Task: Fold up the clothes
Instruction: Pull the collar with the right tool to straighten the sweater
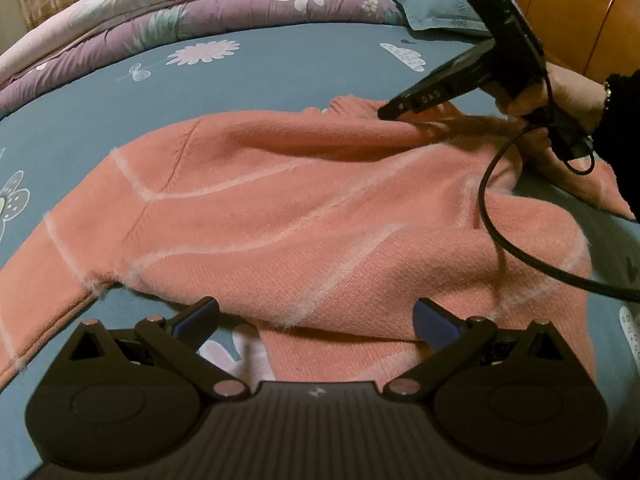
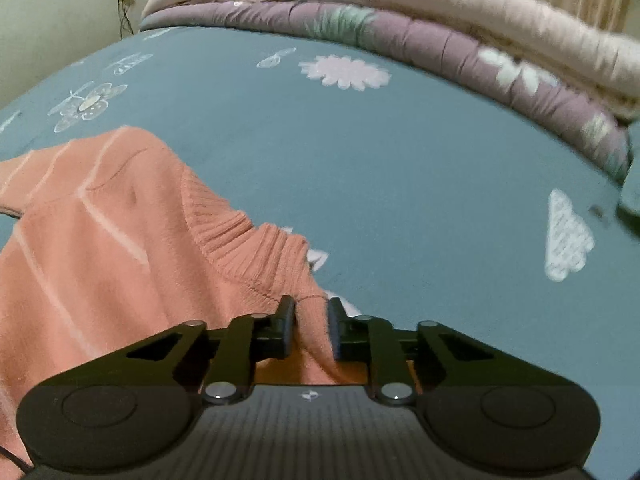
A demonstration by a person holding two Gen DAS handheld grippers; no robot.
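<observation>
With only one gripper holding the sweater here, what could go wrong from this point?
The right gripper pinches only the ribbed collar of the salmon-pink knit sweater, so a pull may stretch the collar or slip. The left gripper is open at the hem, holding nothing. The black cable drapes over the fabric and could snag.

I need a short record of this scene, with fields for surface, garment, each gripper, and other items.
surface: bed with blue flowered sheet
garment: pink sweater with pale stripes, spread on the sheet, partly rumpled
left gripper: open, jaws wide apart at the sweater's lower hem, holding nothing
right gripper: shut on the sweater near its ribbed collar, cloth pinched between the fingers
other items: folded quilts along the far edge; pillow at the far corner; black cable lying over the sweater
</observation>
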